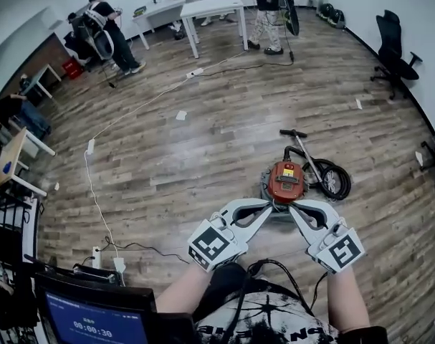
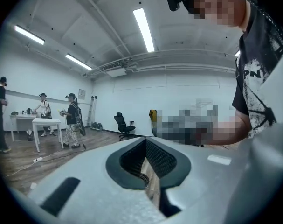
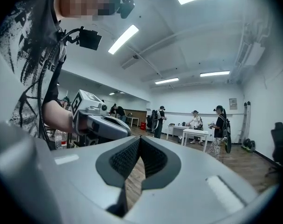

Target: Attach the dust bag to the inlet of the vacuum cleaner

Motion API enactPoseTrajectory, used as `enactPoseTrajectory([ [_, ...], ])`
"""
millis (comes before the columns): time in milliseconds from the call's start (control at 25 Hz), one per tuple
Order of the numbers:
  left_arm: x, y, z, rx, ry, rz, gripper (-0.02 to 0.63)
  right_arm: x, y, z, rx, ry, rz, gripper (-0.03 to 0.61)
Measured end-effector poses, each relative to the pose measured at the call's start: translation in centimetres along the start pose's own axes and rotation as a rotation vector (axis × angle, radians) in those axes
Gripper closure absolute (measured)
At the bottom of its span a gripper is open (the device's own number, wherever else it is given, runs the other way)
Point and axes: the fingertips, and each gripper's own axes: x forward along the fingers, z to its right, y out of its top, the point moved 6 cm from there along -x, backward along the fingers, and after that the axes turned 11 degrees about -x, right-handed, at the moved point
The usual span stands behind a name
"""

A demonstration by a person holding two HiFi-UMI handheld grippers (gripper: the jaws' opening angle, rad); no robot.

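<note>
Left gripper (image 1: 266,206) and right gripper (image 1: 296,208) are both closed on nothing, their tips angled toward each other. Just beyond those tips stands the red canister vacuum cleaner with black hose (image 1: 286,181), rigid and probably heavy enough to stay put. No dust bag shows in any view; it is likely light and floppy, best pinched by its stiff collar.

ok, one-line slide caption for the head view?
Left claw and right claw, both shut and empty, point toward a red vacuum cleaner on the wood floor.
</note>
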Motion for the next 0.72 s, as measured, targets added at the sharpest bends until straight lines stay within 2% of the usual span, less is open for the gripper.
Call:
enactPoseTrajectory([
  [320,2.9,0.7,2.4,0.007,-0.084,-0.022,0.612,-3.5,-0.5,1.2,0.01,-0.092,-0.037,0.574],
  [720,3.3,0.4,4.5,0.023,-0.087,-0.031,0.612,-5.7,-1.0,0.8,0.007,-0.13,-0.053,0.574],
])
